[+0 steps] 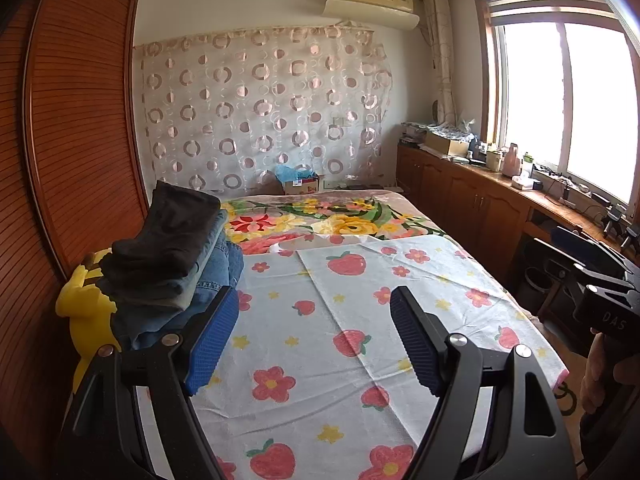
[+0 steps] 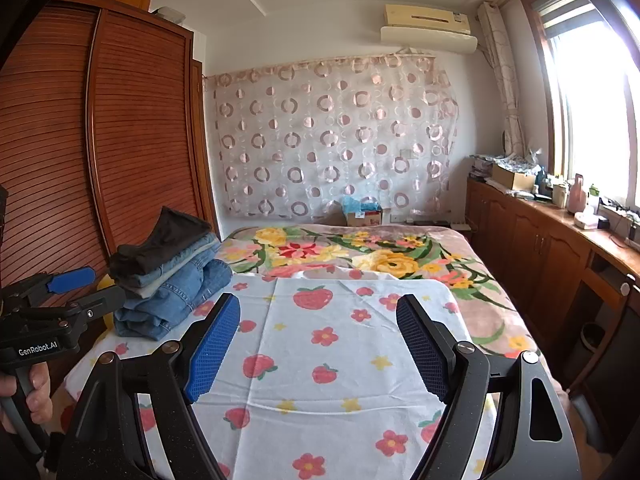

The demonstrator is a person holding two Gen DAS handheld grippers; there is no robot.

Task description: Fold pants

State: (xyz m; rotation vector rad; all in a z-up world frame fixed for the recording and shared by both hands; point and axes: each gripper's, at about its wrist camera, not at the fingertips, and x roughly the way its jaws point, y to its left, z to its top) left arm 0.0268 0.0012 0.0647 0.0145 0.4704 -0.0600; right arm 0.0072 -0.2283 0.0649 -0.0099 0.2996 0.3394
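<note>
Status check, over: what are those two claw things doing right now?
Left hand-held gripper open, empty. Right hand-held gripper open, empty. Folded pants stack sits at left. Nothing in the way.

Left tongs (image 1: 314, 308) and right tongs (image 2: 318, 316) both gape wide with nothing between them, side by side, tilted slightly downward

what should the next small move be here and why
Probably swing the left gripper toward the stack of pants on the bed's left side to take a pair. Both grippers hang open and empty, and the strawberry sheet in front holds no pants.
</note>
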